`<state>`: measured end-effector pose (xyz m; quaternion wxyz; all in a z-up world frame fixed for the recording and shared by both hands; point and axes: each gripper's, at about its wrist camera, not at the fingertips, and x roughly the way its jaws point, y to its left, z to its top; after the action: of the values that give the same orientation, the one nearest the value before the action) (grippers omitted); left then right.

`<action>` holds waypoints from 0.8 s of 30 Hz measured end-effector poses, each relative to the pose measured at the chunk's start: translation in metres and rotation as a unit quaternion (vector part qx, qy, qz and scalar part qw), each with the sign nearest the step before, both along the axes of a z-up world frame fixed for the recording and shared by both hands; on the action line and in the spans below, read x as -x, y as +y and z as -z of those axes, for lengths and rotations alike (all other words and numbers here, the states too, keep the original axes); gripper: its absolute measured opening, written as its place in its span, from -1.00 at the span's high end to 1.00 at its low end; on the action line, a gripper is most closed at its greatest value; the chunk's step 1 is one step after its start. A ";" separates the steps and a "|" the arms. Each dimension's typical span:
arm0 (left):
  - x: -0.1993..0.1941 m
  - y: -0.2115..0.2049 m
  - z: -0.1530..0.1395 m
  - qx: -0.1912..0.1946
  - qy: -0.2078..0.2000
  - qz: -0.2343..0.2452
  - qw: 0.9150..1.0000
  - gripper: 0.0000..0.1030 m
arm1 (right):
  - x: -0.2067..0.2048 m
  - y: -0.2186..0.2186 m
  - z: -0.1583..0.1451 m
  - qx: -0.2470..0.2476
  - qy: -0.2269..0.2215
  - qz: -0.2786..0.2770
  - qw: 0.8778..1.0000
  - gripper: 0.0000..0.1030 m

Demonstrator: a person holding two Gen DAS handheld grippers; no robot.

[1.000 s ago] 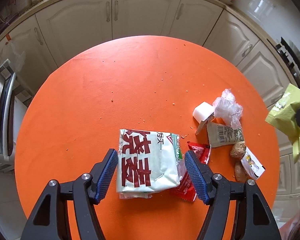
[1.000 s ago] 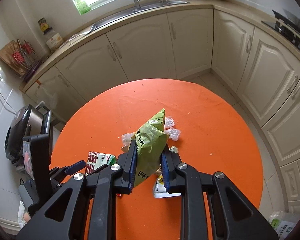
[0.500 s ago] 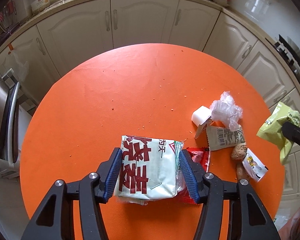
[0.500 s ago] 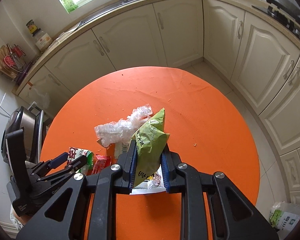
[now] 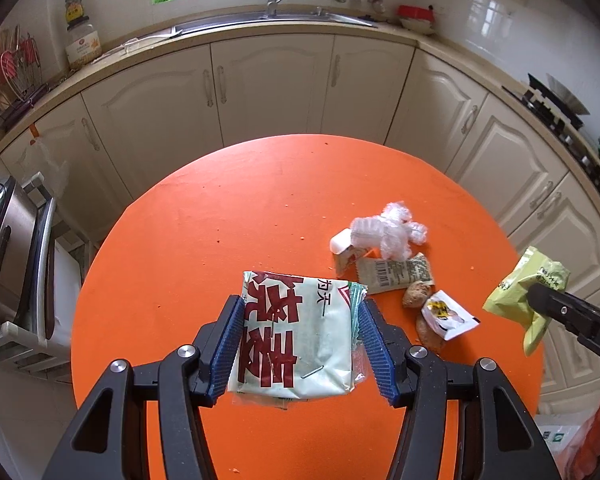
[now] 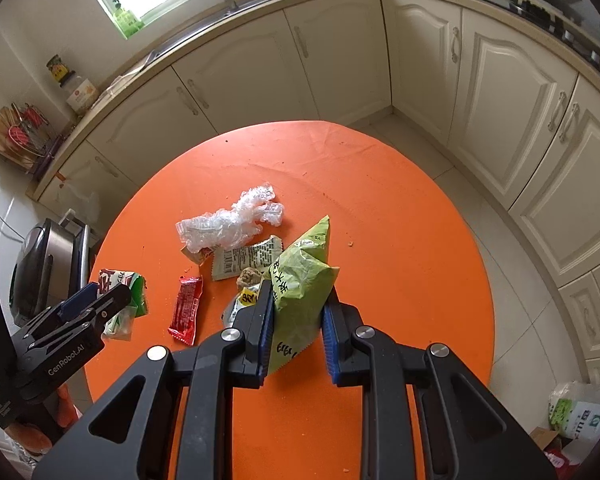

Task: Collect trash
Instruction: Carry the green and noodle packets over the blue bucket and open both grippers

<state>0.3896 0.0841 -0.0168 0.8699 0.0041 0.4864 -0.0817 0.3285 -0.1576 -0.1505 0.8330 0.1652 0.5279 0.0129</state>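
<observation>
Two hand-held grippers are working over the round orange counter (image 5: 228, 216), and I am logging each. My left hand-held gripper (image 5: 300, 344) is clamping a white packet with red characters (image 5: 296, 336) between its blue pads, the packet lifted clear of the counter. My right hand-held gripper (image 6: 298, 324) is pinching a green snack bag (image 6: 300, 280), which is standing upright between the pads with its top corner pointing away from me. Loose trash is lying on the counter: a crumpled clear plastic wrap (image 6: 232, 220) is resting at the far side of the pile, touching a beige wrapper with a barcode (image 6: 248, 258) just nearer to me. A red wrapper (image 6: 186, 310) is lying flat, apart from the pile on its left in the right wrist view. A small white and yellow sachet (image 5: 448, 314) is sitting beside two brown lumps (image 5: 416, 296), near the barcode wrapper. A small white carton (image 5: 342, 244) is touching the clear wrap. Scattered crumbs are dotting the surface. Cream cabinets (image 5: 268, 92) are standing beyond the counter, under a sink (image 5: 272, 20).
</observation>
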 end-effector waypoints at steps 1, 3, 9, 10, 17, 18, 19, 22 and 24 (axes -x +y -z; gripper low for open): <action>0.005 -0.007 -0.002 -0.001 -0.002 0.006 1.000 -0.03 | 0.006 -0.004 -0.002 -0.002 -0.001 0.003 1.000 0.59; 0.016 -0.024 -0.007 -0.004 -0.008 0.020 1.000 -0.03 | 0.018 -0.014 -0.005 -0.005 -0.004 0.009 1.000 0.59; 0.051 -0.082 -0.017 -0.015 -0.022 0.066 0.997 -0.03 | 0.061 -0.062 -0.010 -0.003 -0.008 0.049 0.999 0.59; 0.056 -0.094 -0.017 -0.016 -0.023 0.075 0.997 -0.03 | 0.070 -0.071 -0.010 -0.003 -0.008 0.056 0.998 0.59; 0.078 -0.182 -0.010 -0.032 -0.017 0.149 0.988 -0.03 | 0.124 -0.145 -0.010 -0.012 -0.012 0.120 0.993 0.59; 0.082 -0.196 -0.007 -0.037 -0.016 0.160 0.986 -0.03 | 0.131 -0.156 -0.010 -0.013 -0.013 0.130 0.991 0.59; 0.084 -0.210 -0.005 -0.042 -0.014 0.172 0.984 -0.03 | 0.140 -0.168 -0.009 -0.013 -0.013 0.142 0.990 0.59; 0.086 -0.253 0.007 -0.051 -0.005 0.205 0.977 -0.03 | 0.163 -0.204 -0.004 -0.011 -0.009 0.175 0.985 0.59; 0.086 -0.281 0.017 -0.058 0.001 0.227 0.972 -0.03 | 0.177 -0.226 0.001 -0.010 -0.005 0.195 0.981 0.59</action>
<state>0.3034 -0.1969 -0.0337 0.8266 0.1645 0.4773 -0.2485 0.1517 -0.3840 -0.1520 0.8205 0.2730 0.4814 -0.1433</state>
